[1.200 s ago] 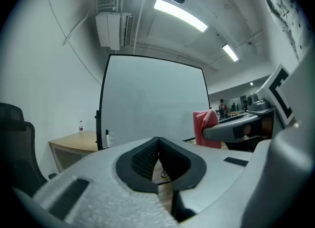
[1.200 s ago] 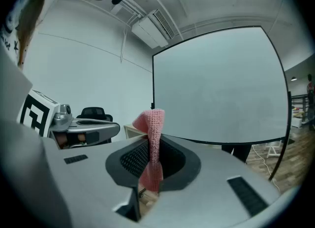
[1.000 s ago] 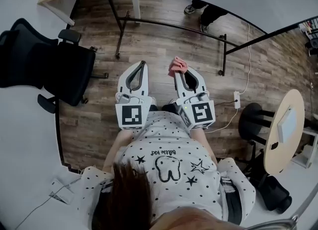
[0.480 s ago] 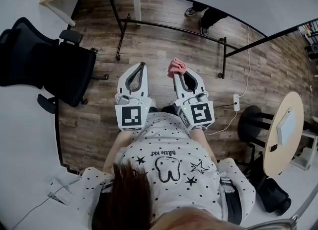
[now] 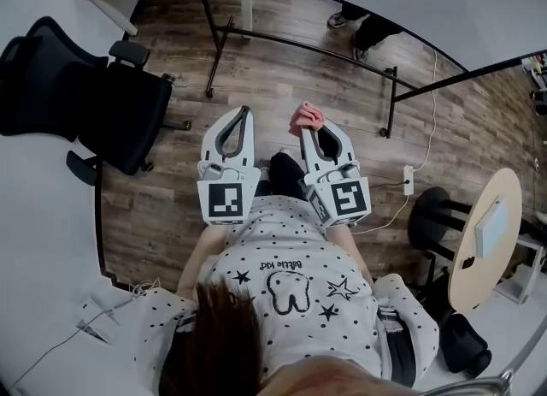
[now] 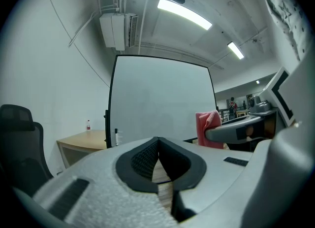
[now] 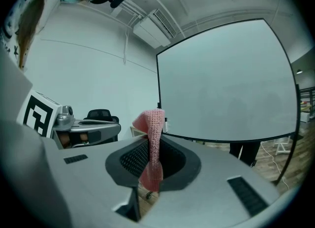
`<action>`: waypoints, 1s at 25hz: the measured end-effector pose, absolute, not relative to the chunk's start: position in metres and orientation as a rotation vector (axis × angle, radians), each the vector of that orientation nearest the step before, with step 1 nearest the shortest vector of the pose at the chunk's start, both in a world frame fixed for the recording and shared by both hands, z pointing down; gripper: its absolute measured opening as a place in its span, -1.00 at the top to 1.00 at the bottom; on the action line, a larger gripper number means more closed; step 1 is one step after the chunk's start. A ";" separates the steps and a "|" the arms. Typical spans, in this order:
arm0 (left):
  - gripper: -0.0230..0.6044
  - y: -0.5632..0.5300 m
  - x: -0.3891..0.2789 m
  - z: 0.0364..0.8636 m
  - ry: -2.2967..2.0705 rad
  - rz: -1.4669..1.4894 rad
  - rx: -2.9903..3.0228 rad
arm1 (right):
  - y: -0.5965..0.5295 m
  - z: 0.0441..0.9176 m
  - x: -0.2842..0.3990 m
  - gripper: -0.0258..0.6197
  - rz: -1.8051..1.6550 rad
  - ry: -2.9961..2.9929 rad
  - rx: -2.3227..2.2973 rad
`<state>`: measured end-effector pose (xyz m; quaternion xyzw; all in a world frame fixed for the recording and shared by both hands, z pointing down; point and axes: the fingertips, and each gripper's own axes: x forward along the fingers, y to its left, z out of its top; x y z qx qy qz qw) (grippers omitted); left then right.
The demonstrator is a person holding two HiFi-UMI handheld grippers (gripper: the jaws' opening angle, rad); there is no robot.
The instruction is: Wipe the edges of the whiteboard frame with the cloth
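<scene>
Since a second ago we have stepped a little nearer the whiteboard (image 7: 226, 84), our right tongs (image 5: 308, 127) pinching the pink cloth (image 5: 306, 115) in the air, our left tongs (image 5: 243, 112) closed on nothing, so we think its black frame (image 7: 158, 89) is not wiped yet.

Bright ceiling strip lights (image 6: 184, 14), even illumination, fisheye-curved edges, sharp

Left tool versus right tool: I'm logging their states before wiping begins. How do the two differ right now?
The right tool is shut on the pink cloth; the left tool is shut on nothing. The right tool's marker cube sits turned in the head view, the left tool's square-on. Both face the whiteboard; neither touches it.
</scene>
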<state>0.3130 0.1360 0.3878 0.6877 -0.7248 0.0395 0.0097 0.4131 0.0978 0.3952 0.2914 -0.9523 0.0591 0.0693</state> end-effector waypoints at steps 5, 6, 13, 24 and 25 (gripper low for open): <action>0.88 0.134 0.298 0.393 -2.326 0.151 2.069 | 0.087 0.400 0.397 0.81 0.195 -2.877 0.784; 0.88 0.132 0.294 0.394 -2.337 0.155 2.049 | 0.084 0.401 0.392 0.81 0.198 -2.882 0.763; 0.88 0.092 0.268 0.395 -2.403 0.136 1.948 | 0.037 0.403 0.360 0.81 0.212 -2.907 0.641; 0.88 0.034 0.235 0.384 -2.543 0.096 1.823 | -0.036 0.404 0.321 0.81 0.203 -2.933 0.477; 0.88 0.033 0.232 0.385 -2.548 0.101 1.811 | -0.037 0.404 0.317 0.81 0.209 -2.934 0.463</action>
